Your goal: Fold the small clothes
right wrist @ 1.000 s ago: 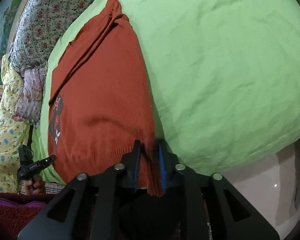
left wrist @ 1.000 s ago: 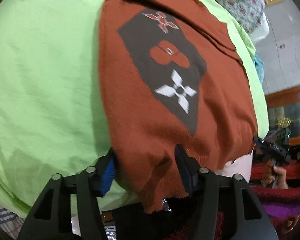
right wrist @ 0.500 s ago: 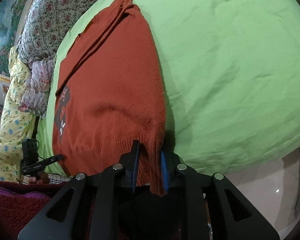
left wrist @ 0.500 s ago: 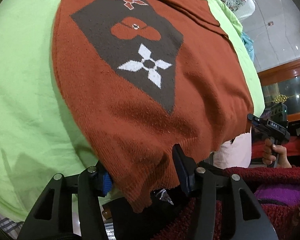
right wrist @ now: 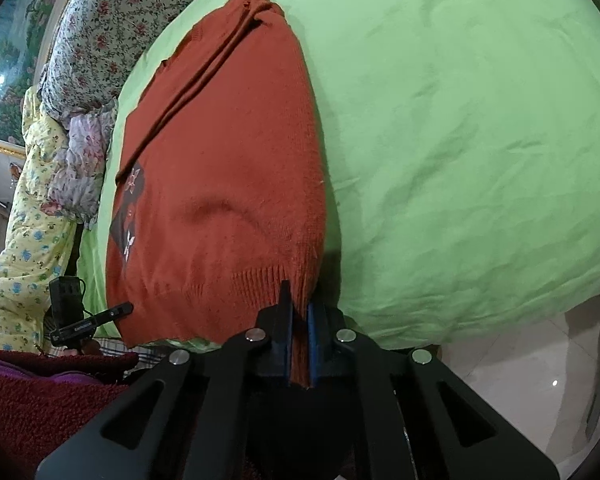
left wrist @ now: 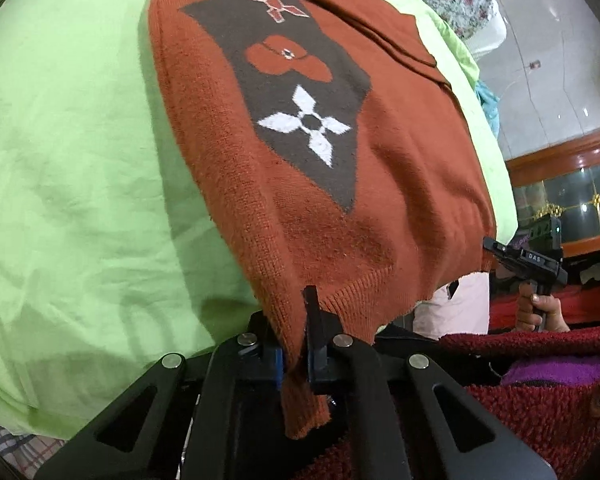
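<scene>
A small rust-orange knitted sweater (left wrist: 400,168) with a dark diamond patch of flower shapes lies on a light green bedsheet (left wrist: 68,152). My left gripper (left wrist: 296,344) is shut on the ribbed hem at one bottom corner. In the right wrist view the same sweater (right wrist: 228,184) stretches away from me, sleeves bunched at the far end. My right gripper (right wrist: 299,332) is shut on the other hem corner. Each gripper shows small in the other's view, the right gripper (left wrist: 528,260) and the left gripper (right wrist: 80,320).
Floral pillows and quilts (right wrist: 80,80) lie along the far left side of the bed. The green sheet (right wrist: 480,140) spreads wide to the right of the sweater. Tiled floor (right wrist: 500,380) lies beyond the bed edge. My dark red fleece sleeve (left wrist: 540,400) is close below.
My left gripper's jaws, wide apart around the hem before, have closed onto it. The right gripper has stayed shut on its corner, and the sweater has drawn slightly nearer.
</scene>
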